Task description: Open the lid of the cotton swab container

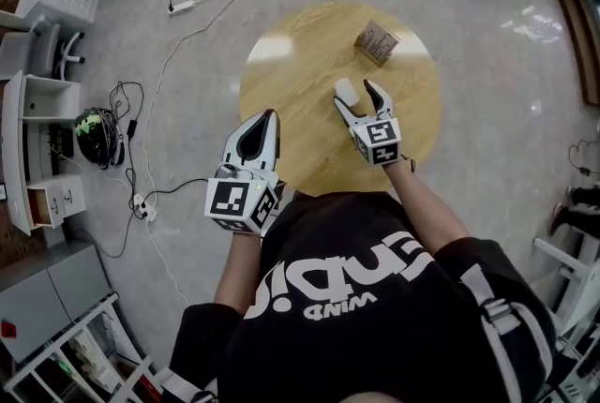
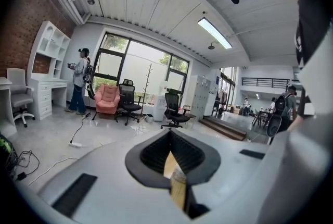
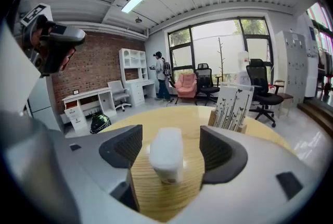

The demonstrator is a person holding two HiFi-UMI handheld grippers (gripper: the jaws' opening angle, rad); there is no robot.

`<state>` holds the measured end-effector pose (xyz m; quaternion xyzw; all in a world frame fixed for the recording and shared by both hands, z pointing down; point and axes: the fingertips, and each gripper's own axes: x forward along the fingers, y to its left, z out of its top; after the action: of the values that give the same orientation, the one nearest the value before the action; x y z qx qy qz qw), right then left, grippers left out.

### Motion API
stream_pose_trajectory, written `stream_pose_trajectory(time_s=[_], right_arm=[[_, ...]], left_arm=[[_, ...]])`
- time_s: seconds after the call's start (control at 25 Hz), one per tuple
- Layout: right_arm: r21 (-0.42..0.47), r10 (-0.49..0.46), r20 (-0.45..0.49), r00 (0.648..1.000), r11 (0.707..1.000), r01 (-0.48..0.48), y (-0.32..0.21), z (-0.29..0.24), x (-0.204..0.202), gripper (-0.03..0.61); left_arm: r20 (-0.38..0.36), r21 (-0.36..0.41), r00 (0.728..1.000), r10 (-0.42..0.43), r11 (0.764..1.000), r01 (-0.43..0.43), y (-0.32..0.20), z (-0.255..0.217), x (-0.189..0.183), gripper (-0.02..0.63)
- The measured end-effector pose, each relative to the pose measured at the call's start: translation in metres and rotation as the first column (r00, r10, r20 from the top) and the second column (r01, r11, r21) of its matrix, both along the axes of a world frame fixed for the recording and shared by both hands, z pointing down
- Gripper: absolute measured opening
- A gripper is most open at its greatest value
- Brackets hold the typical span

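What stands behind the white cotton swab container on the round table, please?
A printed box stands behind the cotton swab container, apart from it, on the wooden table. The right gripper covers the box's lower edge.

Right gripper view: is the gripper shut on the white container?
No: the right gripper is open, the white container between its jaws with a gap on each side.

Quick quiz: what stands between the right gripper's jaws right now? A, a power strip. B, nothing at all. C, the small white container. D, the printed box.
C: the right gripper view shows the small white container upright between the open jaws of the right gripper, with a gap on each side.
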<state>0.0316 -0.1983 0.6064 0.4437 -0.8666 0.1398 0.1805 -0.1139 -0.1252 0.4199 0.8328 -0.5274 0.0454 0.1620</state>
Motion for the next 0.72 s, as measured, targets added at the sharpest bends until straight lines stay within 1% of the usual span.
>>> stream_pose_trajectory(time_s=[0.2, 0.36, 0.56, 0.72], right_arm=[[-0.042, 0.031, -0.024, 0.999, 0.999, -0.032, -0.01, 0.033, 0.003, 0.319], [-0.065, 0.039, -0.049, 0.998, 0.997, -0.042, -0.01, 0.048, -0.003, 0.319], [-0.076, 0.058, -0.089, 0.994, 0.995, -0.065, -0.01, 0.063, -0.004, 0.319], [-0.086, 0.051, -0.115, 0.992, 0.994, -0.061, -0.009, 0.077, -0.008, 0.319]], left_arm=[[0.01, -0.01, 1.0, -0.004, 1.0, 0.004, 0.002, 0.007, 0.001, 0.009], [0.016, -0.013, 1.0, -0.006, 1.0, 0.006, 0.003, 0.007, -0.003, 0.009], [0.027, -0.02, 1.0, -0.009, 1.0, 0.01, 0.004, 0.008, -0.006, 0.009], [0.031, -0.028, 0.999, -0.013, 1.0, 0.014, 0.004, 0.011, -0.01, 0.009]])
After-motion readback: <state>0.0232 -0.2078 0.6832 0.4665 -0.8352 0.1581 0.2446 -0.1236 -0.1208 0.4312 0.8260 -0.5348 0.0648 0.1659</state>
